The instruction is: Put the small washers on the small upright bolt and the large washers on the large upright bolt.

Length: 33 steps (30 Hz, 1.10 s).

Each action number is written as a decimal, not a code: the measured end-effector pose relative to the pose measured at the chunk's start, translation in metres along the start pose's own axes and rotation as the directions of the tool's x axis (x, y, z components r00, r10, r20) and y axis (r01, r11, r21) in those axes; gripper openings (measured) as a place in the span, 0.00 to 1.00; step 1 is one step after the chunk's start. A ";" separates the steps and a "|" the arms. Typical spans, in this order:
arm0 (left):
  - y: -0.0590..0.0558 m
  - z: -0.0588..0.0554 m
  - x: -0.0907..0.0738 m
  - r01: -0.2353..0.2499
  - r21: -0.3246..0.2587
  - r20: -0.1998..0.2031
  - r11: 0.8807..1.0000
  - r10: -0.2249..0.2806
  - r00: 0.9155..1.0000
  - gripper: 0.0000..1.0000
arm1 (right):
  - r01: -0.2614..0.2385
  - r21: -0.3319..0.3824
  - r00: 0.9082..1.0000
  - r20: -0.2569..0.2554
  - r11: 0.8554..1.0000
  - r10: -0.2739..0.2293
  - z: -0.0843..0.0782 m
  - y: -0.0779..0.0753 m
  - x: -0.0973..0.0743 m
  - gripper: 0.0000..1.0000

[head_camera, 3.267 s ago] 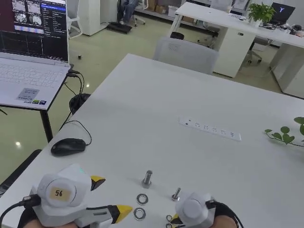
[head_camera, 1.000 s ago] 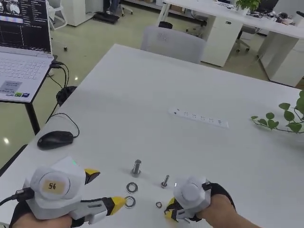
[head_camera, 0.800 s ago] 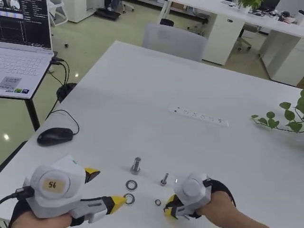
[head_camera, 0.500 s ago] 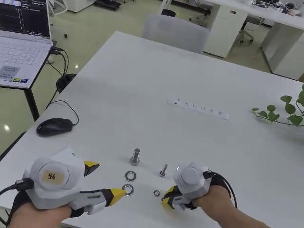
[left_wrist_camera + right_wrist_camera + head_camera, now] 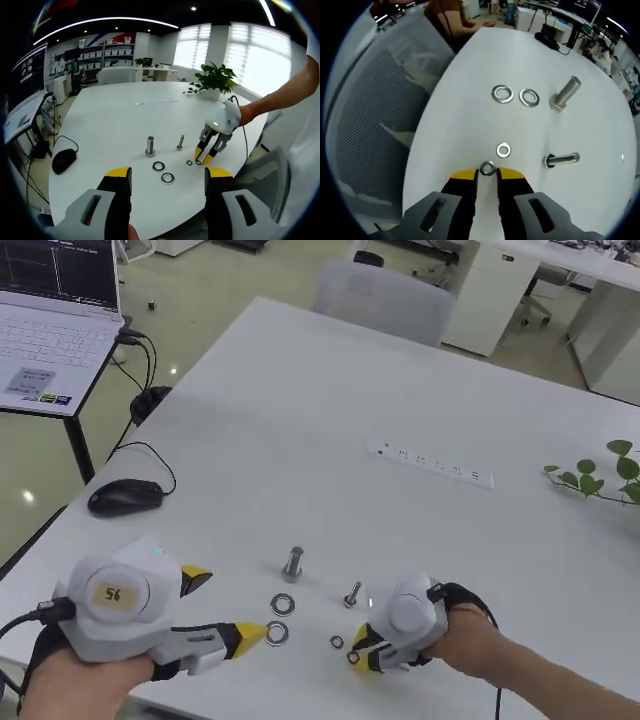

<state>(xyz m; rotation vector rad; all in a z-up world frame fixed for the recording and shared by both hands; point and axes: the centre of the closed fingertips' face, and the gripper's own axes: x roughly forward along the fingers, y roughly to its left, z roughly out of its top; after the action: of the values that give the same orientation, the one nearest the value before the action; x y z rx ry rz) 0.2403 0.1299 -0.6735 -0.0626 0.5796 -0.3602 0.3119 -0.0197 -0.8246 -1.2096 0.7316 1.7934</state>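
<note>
The large bolt (image 5: 293,562) and the small bolt (image 5: 352,594) stand upright on the white table (image 5: 330,400). In front of the large bolt lie two large washers (image 5: 283,603) (image 5: 277,633). My right gripper (image 5: 358,654) is shut on a small washer (image 5: 488,168), held edge-up between its tips just over the table. A second small washer (image 5: 503,149) lies flat a little ahead of it, near the small bolt (image 5: 562,159). My left gripper (image 5: 225,608) is open and holds nothing, left of the large washers (image 5: 159,166) (image 5: 167,178).
A black mouse (image 5: 125,496) lies at the table's left edge and a white power strip (image 5: 430,462) across the middle. A laptop (image 5: 50,330) stands on a side stand to the left and a plant (image 5: 600,475) at the right. A mesh chair (image 5: 370,125) is close behind the near edge.
The head camera has tilted down and shifted. My right gripper has stayed low by the small washers, and one now sits between its tips. The left gripper has hardly moved.
</note>
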 end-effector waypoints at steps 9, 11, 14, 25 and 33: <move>0.001 -0.001 0.001 -0.005 -0.013 0.003 1.000 0.005 1.000 0.58 | 0.001 -0.090 0.999 -0.042 0.996 -0.005 0.002 0.001 0.001 0.14; 0.000 0.000 0.002 -0.003 -0.012 0.004 1.000 0.003 1.000 0.58 | 0.009 -0.079 1.000 -0.029 0.997 -0.012 0.002 0.001 0.002 0.14; 0.000 0.002 0.002 -0.001 -0.010 0.008 1.000 0.001 1.000 0.58 | 0.024 -0.023 1.000 -0.008 0.999 -0.024 0.001 0.000 0.001 0.14; 0.008 0.001 -0.005 -0.018 -0.017 0.017 1.000 0.018 1.000 0.58 | 0.085 0.140 0.996 0.012 0.987 -0.087 0.001 -0.002 -0.002 0.13; 0.009 -0.001 -0.008 -0.024 -0.027 0.021 0.999 0.025 0.999 0.57 | 0.163 0.268 0.977 0.087 0.950 -0.193 0.011 -0.020 -0.029 0.13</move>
<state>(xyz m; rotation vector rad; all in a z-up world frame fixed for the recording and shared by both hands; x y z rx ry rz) 0.2366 0.1410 -0.6714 -0.0846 0.5632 -0.3275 0.3302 -0.0100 -0.7944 -0.9611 0.7414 1.5488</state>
